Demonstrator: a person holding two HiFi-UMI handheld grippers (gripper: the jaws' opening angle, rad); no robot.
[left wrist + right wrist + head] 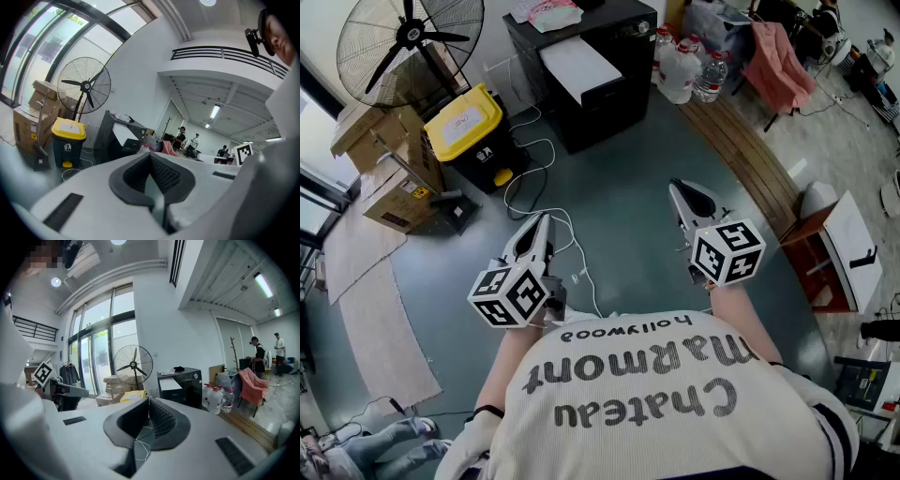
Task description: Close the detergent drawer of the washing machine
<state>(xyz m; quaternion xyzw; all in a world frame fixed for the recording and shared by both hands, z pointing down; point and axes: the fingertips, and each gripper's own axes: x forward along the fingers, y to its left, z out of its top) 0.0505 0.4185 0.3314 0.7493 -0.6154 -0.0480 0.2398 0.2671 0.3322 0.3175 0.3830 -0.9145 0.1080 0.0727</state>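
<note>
The floor (628,216) is smooth grey-green, with a pale mat (380,328) laid over it at the left and a strip of wooden boards (750,155) curving along the right. The room is a tall, white-walled hall with large windows (96,348) and ceiling strip lights (262,284).

One black box-shaped washing machine (609,84) stands at the far side, between the bin and the bottles and well apart from both tools. A white panel (579,67) juts from its upper front. Whether that is the detergent drawer cannot be told.

There is one black pedestal fan (408,42), one dark bin with a yellow lid (469,127), and two brown cardboard boxes (394,187) stacked beside it. Three clear plastic water bottles (682,70) stand together just right of the machine. One pink cloth (778,61) hangs over a chair, and one thin white cable (546,183) loops across the floor. Two people (258,357) stand in the distance in the right gripper view.

The left tool (542,220) has its jaws drawn together with nothing between them. The right tool (675,187) is likewise fully closed and empty. Both are held out side by side over the floor, pointing toward the machine.
</note>
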